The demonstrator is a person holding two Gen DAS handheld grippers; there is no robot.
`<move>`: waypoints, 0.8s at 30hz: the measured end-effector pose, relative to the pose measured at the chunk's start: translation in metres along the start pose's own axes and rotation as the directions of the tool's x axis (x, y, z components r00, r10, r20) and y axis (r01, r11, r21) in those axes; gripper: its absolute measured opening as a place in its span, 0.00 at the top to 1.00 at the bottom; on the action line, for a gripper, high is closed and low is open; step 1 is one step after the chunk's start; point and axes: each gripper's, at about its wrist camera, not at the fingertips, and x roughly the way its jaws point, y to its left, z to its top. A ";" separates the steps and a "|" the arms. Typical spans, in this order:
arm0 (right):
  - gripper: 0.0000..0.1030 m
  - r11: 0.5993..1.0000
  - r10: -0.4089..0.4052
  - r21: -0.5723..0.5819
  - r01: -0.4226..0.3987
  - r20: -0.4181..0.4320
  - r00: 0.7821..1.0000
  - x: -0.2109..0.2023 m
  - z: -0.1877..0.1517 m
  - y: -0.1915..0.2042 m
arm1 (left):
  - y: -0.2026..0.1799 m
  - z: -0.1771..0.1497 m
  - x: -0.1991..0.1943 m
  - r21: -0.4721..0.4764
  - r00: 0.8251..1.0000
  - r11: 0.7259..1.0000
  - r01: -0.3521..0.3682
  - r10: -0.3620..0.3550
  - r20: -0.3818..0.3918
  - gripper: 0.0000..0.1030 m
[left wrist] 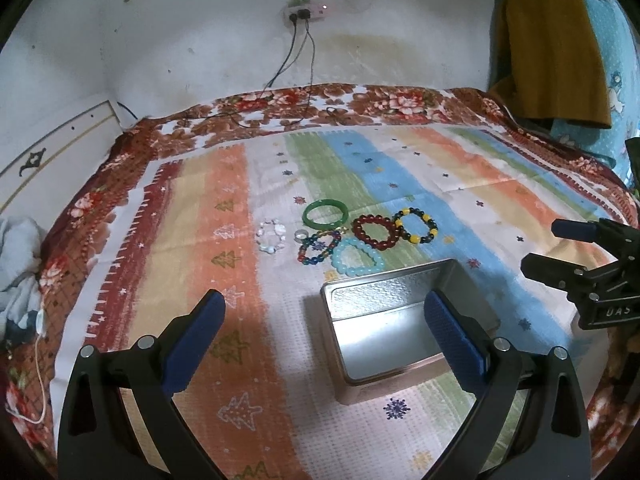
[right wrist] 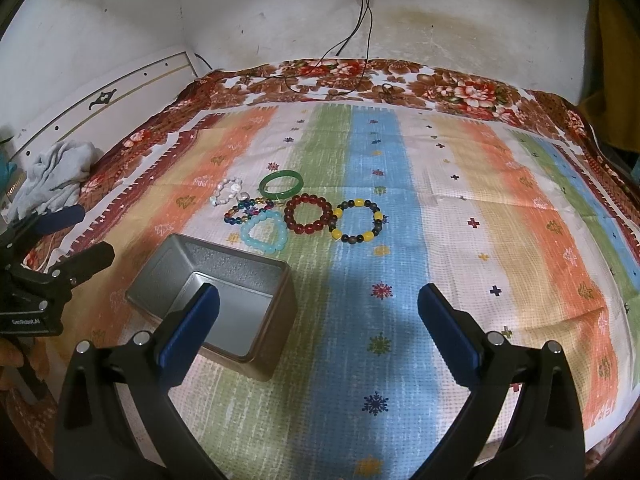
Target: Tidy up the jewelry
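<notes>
Several bracelets lie together on the striped cloth: a green bangle (left wrist: 326, 214) (right wrist: 281, 185), a dark red bead bracelet (left wrist: 375, 232) (right wrist: 307, 213), a black-and-yellow one (left wrist: 415, 225) (right wrist: 357, 220), a light blue one (left wrist: 359, 257) (right wrist: 264, 232), a multicoloured one (left wrist: 318, 248) (right wrist: 243, 209) and a clear white one (left wrist: 272, 236) (right wrist: 228, 192). An open empty metal tin (left wrist: 360, 364) (right wrist: 280, 280) stands in front of them. My left gripper (left wrist: 325, 306) is open and empty above the cloth, near the tin. My right gripper (right wrist: 319, 300) is open and empty, right of the tin.
The striped cloth (right wrist: 480, 220) covers a floral blanket (left wrist: 280, 100) on a bed against a white wall. Cables (left wrist: 296, 64) hang from a wall socket. A grey cloth (right wrist: 56, 176) lies at the left edge. Clothes (left wrist: 556, 48) hang at the right.
</notes>
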 end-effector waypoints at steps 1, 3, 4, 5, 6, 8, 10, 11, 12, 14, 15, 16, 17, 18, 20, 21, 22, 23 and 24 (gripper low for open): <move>0.05 1.000 0.001 0.000 -0.001 0.000 1.000 0.000 0.000 0.000 | 0.001 0.001 0.000 -0.001 1.000 1.000 -0.003 0.003 0.000 0.05; 0.05 1.000 0.000 0.000 0.000 -0.001 1.000 0.000 0.000 0.000 | 0.003 0.002 0.000 -0.007 1.000 1.000 -0.018 0.018 0.000 0.05; 0.05 1.000 0.001 0.001 -0.001 -0.001 1.000 0.001 0.000 0.000 | 0.004 0.002 0.001 -0.009 1.000 1.000 -0.025 0.025 0.000 0.05; 0.05 1.000 0.000 0.000 0.000 -0.002 1.000 0.001 0.000 0.000 | 0.004 0.002 0.001 -0.009 1.000 0.999 -0.031 0.031 -0.001 0.05; 0.05 1.000 0.000 0.000 0.000 -0.002 1.000 0.001 0.000 0.000 | 0.005 0.002 0.001 -0.010 0.999 0.999 -0.035 0.035 -0.002 0.05; 0.05 1.000 0.004 0.003 -0.004 -0.004 1.000 0.004 -0.006 0.002 | 0.007 0.003 0.000 -0.018 1.000 1.000 -0.018 0.018 0.003 0.05; 0.05 1.000 0.005 0.007 -0.005 -0.006 1.000 0.002 -0.006 0.001 | 0.008 0.004 0.000 -0.024 1.000 1.000 -0.011 0.011 0.003 0.05; 0.05 1.000 0.006 0.008 -0.006 -0.006 1.000 0.002 -0.005 0.001 | 0.009 0.004 0.001 -0.026 1.000 1.000 -0.011 0.011 0.000 0.05; 0.05 1.000 0.008 0.011 -0.008 -0.006 1.000 0.001 -0.005 0.000 | 0.009 0.003 0.002 -0.026 1.000 1.000 -0.012 0.012 -0.003 0.05; 0.05 1.000 0.010 0.012 -0.010 -0.005 1.000 0.003 -0.005 0.001 | 0.009 0.003 0.003 -0.029 1.000 0.999 -0.015 0.015 -0.013 0.05; 0.05 1.000 0.010 0.009 -0.010 -0.007 1.000 0.005 -0.006 0.001 | 0.010 0.002 0.003 -0.031 1.000 0.999 -0.022 0.021 -0.013 0.05; 0.05 1.000 0.011 0.010 -0.011 -0.008 1.000 0.005 -0.006 0.000 | 0.010 0.002 0.003 -0.031 1.000 0.999 -0.028 0.027 -0.011 0.05; 0.05 1.000 0.010 0.009 -0.010 -0.008 1.000 0.005 -0.005 0.000 | 0.010 0.003 0.002 -0.031 1.000 0.999 -0.030 0.030 -0.008 0.05; 0.05 1.000 0.011 0.009 -0.011 -0.009 1.000 0.005 -0.005 -0.001 | 0.009 0.003 0.001 -0.030 0.999 0.999 -0.033 0.033 -0.007 0.05; 0.05 1.000 0.012 0.010 -0.012 -0.009 1.000 0.005 -0.006 -0.001 | 0.009 0.003 0.001 -0.029 0.999 0.999 -0.035 0.035 -0.008 0.05; 0.05 1.000 0.011 0.009 -0.011 -0.009 1.000 0.004 -0.005 -0.001 | 0.009 0.003 0.001 -0.028 0.999 0.999 -0.038 0.038 -0.008 0.05; 0.05 1.000 0.011 0.010 -0.011 -0.009 1.000 0.005 -0.005 0.000 | 0.009 0.002 0.000 -0.028 0.999 0.999 -0.040 0.040 -0.007 0.05; 0.05 1.000 0.011 0.010 -0.011 -0.009 1.000 0.005 -0.006 0.000 | 0.010 0.002 0.000 -0.028 0.999 0.999 -0.042 0.042 -0.006 0.05; 0.05 1.000 0.011 0.010 -0.011 -0.009 1.000 0.005 -0.006 0.000 | 0.010 0.002 0.000 -0.029 0.999 0.999 -0.040 0.040 -0.007 0.05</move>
